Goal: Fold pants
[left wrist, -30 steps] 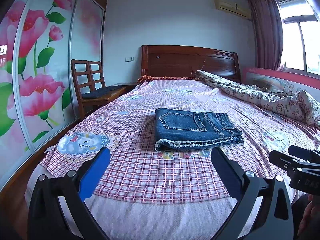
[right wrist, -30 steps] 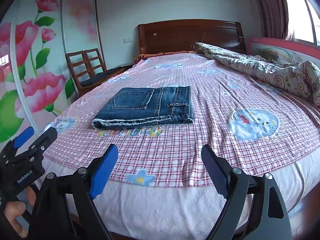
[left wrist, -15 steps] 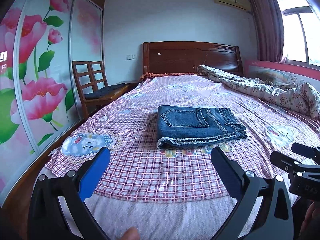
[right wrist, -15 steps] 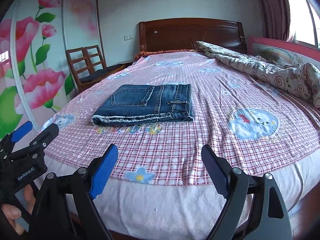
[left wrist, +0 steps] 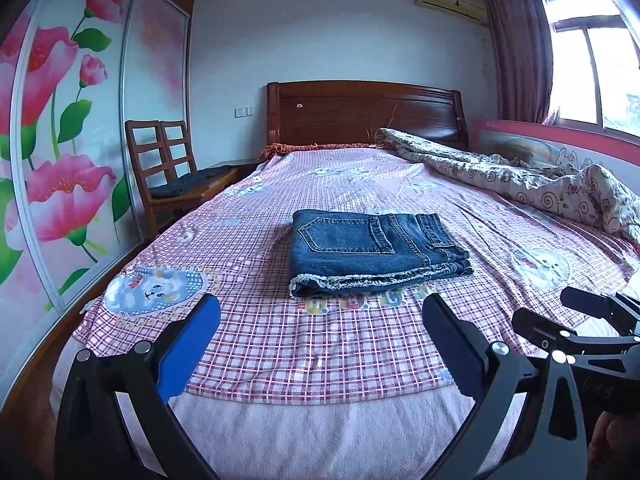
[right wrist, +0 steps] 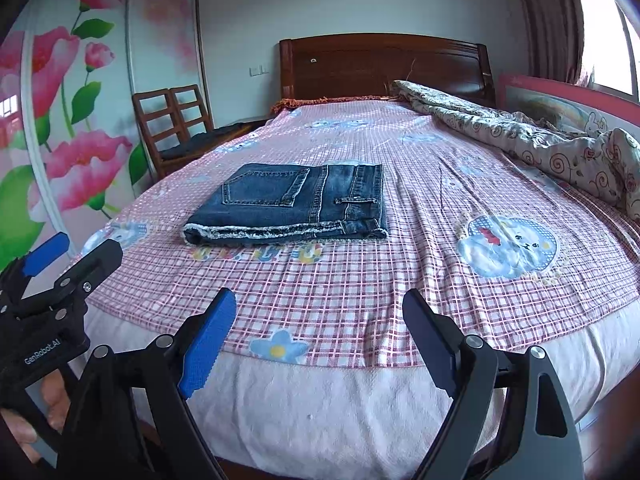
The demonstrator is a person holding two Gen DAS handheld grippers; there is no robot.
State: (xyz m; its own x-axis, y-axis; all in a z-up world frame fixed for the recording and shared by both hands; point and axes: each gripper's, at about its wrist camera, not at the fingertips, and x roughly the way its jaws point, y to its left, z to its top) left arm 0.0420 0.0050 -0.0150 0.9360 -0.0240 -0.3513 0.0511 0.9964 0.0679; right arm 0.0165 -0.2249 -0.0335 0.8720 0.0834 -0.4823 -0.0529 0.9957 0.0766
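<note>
On the left gripper [right wrist: 60,256], white "GenRobot.AI" lettering is showing. Both it and the right gripper [right wrist: 316,320] are hovering spread and empty near folded jeans [right wrist: 292,204].

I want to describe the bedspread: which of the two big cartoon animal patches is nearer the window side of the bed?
The patch right of the folded jeans, toward the crumpled quilt; the other patch lies by the flowered wardrobe.

Daylight enters from bright overexposed glass window [left wrist: 596,76] at right, room evenly lit, shadows soft. Both views sharp in centre, strong fisheye bending at edges, dark vignette in corners, slight blur there.
</note>
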